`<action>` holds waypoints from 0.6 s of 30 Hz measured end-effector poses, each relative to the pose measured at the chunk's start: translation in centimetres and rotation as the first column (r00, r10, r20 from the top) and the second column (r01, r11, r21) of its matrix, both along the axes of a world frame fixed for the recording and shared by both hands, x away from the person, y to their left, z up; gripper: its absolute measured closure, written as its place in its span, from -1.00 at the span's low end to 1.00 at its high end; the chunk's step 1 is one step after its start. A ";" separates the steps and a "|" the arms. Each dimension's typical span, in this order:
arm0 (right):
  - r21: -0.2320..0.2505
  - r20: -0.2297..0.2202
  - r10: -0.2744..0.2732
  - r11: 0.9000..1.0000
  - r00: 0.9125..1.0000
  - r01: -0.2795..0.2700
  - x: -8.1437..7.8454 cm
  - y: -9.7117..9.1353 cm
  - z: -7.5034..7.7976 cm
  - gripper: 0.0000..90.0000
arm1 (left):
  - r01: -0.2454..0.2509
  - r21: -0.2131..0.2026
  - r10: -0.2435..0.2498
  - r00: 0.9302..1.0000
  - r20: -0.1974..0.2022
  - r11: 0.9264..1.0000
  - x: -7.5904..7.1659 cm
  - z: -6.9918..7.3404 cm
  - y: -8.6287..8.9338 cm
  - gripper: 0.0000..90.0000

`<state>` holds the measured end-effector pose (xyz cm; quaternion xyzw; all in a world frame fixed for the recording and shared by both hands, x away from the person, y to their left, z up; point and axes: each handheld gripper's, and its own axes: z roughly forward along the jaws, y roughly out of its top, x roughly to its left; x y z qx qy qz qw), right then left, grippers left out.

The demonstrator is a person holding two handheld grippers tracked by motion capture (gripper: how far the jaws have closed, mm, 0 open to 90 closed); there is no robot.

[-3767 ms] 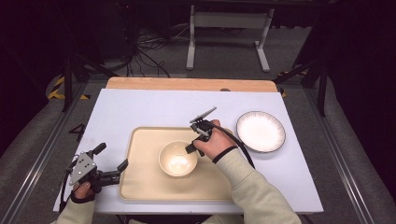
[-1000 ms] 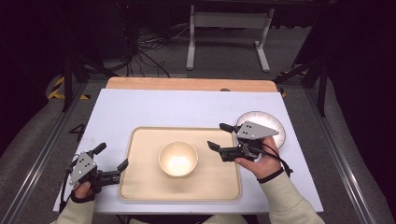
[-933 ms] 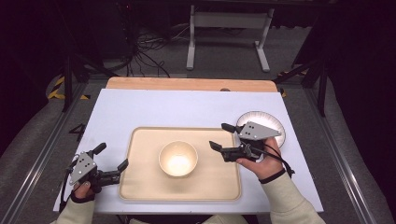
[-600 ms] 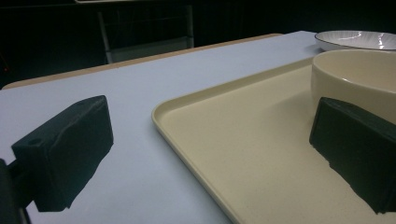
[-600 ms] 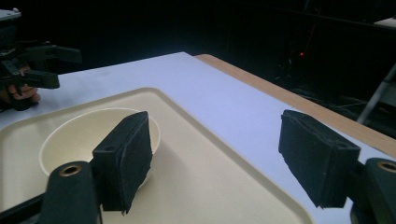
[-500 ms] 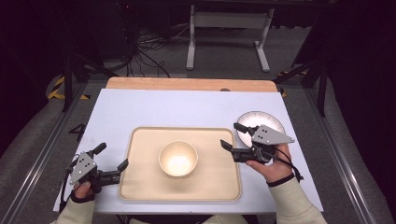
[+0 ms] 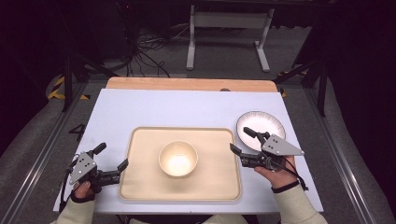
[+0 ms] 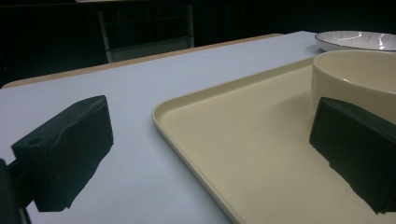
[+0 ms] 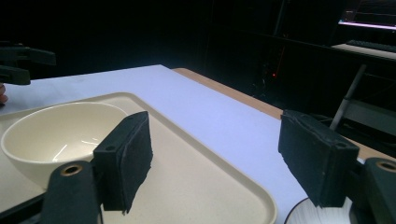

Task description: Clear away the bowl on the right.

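The pale surface (image 7: 163, 109) fills mid-frame in a dark room; both the left tool (image 7: 112, 163) and right tool (image 7: 240, 140) are spread, empty, flanking the tray (image 7: 140, 186).

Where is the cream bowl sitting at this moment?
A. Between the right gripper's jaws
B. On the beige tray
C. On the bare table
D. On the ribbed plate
B: the cream bowl rests near the middle of the beige tray, apart from both open grippers.
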<state>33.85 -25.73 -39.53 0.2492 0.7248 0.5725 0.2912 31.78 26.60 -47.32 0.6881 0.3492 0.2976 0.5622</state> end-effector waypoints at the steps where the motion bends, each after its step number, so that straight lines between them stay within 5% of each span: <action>1: 0.004 -0.002 -0.002 1.000 1.000 0.002 -0.1 -0.1 -0.3 -0.42 | -0.001 0.000 0.001 1.000 0.000 1.000 0.0 0.0 0.0 -1.00; 9: 0.046 0.018 -0.014 0.999 1.000 0.013 -0.7 -0.7 -1.9 -0.39 | -0.001 0.001 0.001 1.000 0.000 1.000 0.0 0.0 0.0 -1.00; 18: 0.026 0.027 -0.017 1.000 0.999 0.016 -1.2 -0.8 -3.5 -0.45 | 0.001 0.000 -0.001 1.000 0.000 1.000 0.0 0.0 0.0 -1.00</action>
